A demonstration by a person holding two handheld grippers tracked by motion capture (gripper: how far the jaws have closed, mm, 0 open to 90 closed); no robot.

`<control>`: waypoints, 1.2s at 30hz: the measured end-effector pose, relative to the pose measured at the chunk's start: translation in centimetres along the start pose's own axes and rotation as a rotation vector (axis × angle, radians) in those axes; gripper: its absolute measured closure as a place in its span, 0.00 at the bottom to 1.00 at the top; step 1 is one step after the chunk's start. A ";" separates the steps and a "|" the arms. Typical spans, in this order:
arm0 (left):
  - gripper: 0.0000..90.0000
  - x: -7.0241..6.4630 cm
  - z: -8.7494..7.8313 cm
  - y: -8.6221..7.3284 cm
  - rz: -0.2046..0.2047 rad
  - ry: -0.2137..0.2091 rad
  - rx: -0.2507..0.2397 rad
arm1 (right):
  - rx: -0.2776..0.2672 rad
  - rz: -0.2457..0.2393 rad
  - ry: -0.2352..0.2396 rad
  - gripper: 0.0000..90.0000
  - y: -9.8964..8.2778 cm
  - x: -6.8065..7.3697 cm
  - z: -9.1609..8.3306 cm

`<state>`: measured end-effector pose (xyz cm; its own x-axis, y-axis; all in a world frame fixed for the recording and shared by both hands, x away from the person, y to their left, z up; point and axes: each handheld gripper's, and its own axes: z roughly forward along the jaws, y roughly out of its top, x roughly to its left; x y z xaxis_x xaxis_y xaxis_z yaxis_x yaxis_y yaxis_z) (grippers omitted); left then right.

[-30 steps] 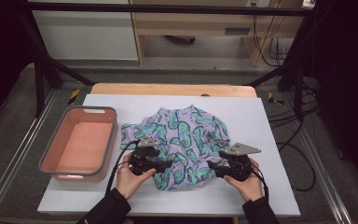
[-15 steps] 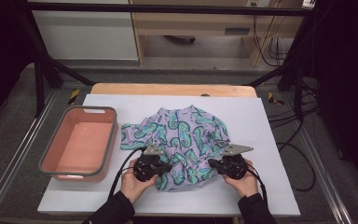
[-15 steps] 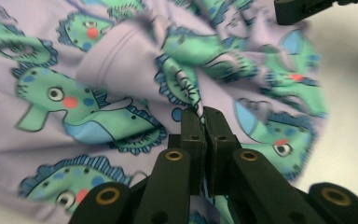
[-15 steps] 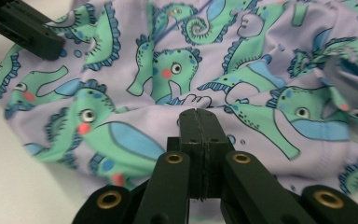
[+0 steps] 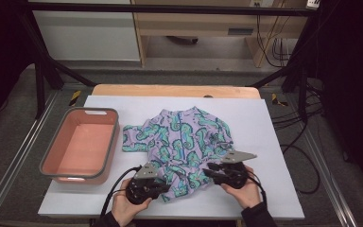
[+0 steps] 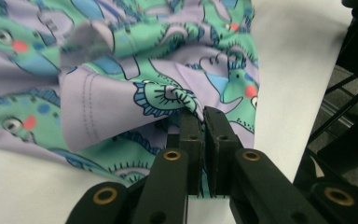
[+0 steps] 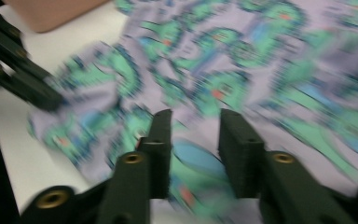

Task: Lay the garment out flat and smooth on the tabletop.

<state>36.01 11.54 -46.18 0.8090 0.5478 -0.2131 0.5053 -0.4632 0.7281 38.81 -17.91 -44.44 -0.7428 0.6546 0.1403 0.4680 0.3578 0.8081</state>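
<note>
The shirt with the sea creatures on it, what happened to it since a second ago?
The left gripper slid toward the near-left edge of the shirt and shut its jaws on the hem, pinching a fold. The right gripper closed on the cloth too, but its jaws have just been opening, with cloth lying between them. The shirt's near edge is more bunched. The pink tub and white sheet stayed put.

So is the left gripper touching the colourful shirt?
Touching. In the left gripper view, the left gripper has its jaws pinched shut on a fold of the shirt, fabric squeezed between them.
</note>
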 end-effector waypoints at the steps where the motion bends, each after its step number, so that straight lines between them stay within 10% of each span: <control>1: 0.96 0.0 0.1 0.0 0.000 -0.002 -0.001 | -0.002 -0.010 0.022 0.64 0.4 0.6 0.9; 5: 0.96 -0.3 0.2 -0.3 0.009 -0.007 -0.002 | 0.021 -0.059 0.030 0.56 1.3 2.5 4.4; 9: 0.97 -0.6 0.1 -0.6 0.020 -0.025 0.010 | 0.081 -0.096 0.024 0.95 1.6 2.9 6.2; 17: 0.96 -1.2 -0.3 -0.8 0.027 -0.063 0.012 | 0.049 -0.041 0.021 0.97 0.4 1.4 -0.2; 21: 0.74 -1.2 -0.4 -0.8 0.024 -0.057 0.001 | 0.117 -0.017 0.003 0.97 -2.4 0.9 -2.1; 27: 0.44 0.3 -0.1 -0.5 -0.059 0.016 -0.014 | 0.137 0.007 -0.019 0.84 -4.1 0.3 -2.9; 36: 0.46 0.4 1.8 0.1 -0.064 0.035 0.044 | -0.003 -0.015 -0.039 0.53 -0.1 0.6 -1.3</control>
<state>36.92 10.41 -47.38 0.7642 0.6010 -0.2342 0.5686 -0.4562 0.6845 37.72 -18.44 -43.76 -0.7304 0.6748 0.1052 0.4550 0.3659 0.8118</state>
